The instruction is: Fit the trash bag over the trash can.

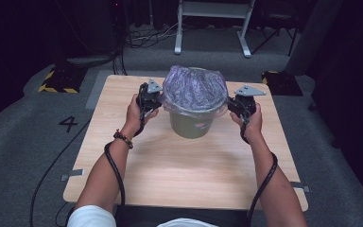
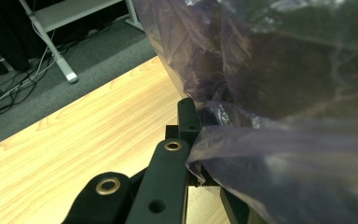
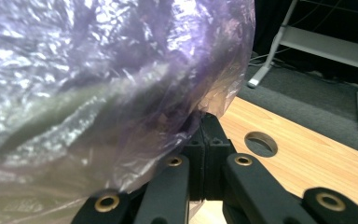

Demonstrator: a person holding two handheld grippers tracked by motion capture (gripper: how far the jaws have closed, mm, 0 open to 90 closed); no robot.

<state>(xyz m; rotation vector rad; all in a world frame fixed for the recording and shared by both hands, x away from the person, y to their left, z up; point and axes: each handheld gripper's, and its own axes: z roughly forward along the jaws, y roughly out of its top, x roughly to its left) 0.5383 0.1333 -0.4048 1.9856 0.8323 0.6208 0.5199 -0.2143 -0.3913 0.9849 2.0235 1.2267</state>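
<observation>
Forearms flank table [image 1: 123, 184]; left gripper [image 1: 152, 100], right gripper [image 1: 236, 105] each clenched on bin liner [image 1: 194, 90] hem, stretching it over green bin [image 1: 189, 125] rim, far-centre.

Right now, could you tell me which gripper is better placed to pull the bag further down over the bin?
Neither clearly: the left gripper and right gripper each pinch the bag at opposite sides of the bin, so probably both together.

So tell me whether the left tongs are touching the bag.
Touching. In the left gripper view the left tongs are shut on a fold of the bag, the film pinched between their jaws.
</observation>
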